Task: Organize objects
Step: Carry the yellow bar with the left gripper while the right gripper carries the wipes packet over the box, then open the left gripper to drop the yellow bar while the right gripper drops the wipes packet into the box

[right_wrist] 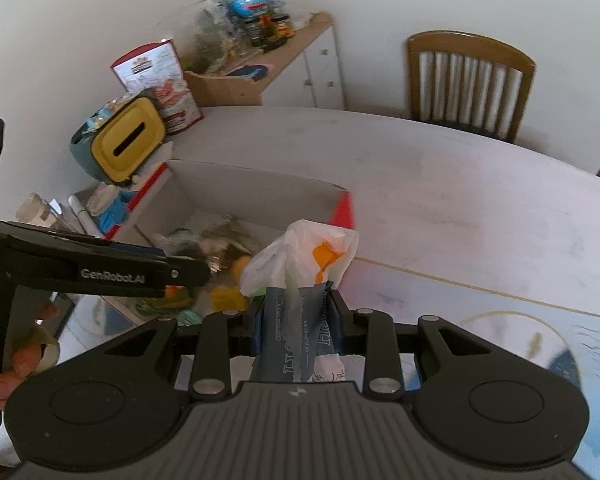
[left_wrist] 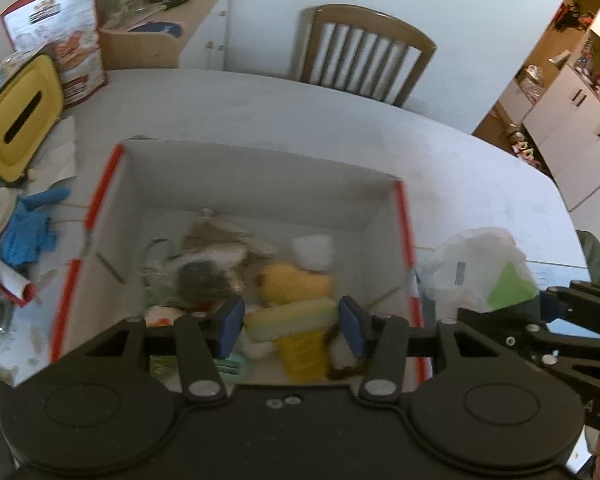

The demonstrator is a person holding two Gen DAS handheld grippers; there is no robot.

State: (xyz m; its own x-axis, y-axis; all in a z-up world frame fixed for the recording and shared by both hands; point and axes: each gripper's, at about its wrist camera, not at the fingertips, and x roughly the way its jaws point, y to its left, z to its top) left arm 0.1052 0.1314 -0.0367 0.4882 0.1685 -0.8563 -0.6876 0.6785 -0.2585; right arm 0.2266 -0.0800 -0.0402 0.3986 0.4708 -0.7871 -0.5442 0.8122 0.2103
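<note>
The cardboard box (left_wrist: pixel 260 184) with red-taped edges sits open on the white table (left_wrist: pixel 340 120), filling the middle of the left wrist view; in the right wrist view it lies toward ten o'clock. Its long axis seems to run left to right, though motion blur softens it. Inside is a blurred heap: a yellow plush toy (left_wrist: pixel 292 284), a white block (left_wrist: pixel 314 252), dark items hard to identify. The left gripper (left_wrist: pixel 292 326) hangs over the box's near edge, its blue pads spread with a pale green sponge-like piece (left_wrist: pixel 290 318) between them; contact cannot be judged. The right gripper (right_wrist: pixel 296 320) pinches a dark paper packet (right_wrist: pixel 296 340) upright, a white plastic bag (right_wrist: pixel 300 252) bunched above it at twelve o'clock.
</note>
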